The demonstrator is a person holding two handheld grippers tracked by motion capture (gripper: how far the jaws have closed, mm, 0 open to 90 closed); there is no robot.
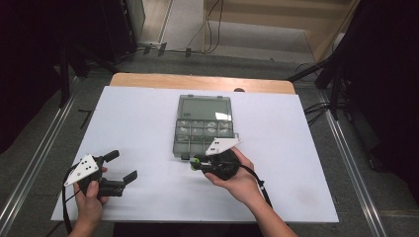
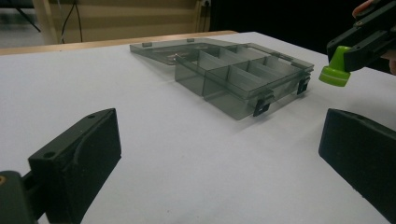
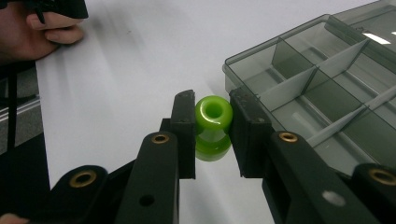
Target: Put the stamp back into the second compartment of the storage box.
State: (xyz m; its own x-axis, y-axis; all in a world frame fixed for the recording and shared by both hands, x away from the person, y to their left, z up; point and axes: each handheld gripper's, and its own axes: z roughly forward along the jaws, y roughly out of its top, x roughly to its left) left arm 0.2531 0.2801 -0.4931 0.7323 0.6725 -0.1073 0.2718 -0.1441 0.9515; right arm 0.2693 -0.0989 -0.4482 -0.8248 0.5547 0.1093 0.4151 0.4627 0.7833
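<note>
Both hand-held grippers are chunky black plastic. The left hand-held gripper [image 1: 123, 166] and right hand-held gripper [image 1: 196, 163] each carry a pale grey three-cornered plate with dark dots on top. Jaws are thick, flat black blocks, with brass-ringed screw holes along the arms behind them. A black cable trails from each. Forearms are bare, no sleeves.

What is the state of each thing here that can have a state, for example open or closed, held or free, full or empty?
Organizer box: lid open and laid flat behind it, the compartments look empty.
Green spool-shaped piece: held between the jaws, above the table beside the box.
Right gripper: shut on the green piece.
Left gripper: jaws wide apart, nothing between them.
</note>
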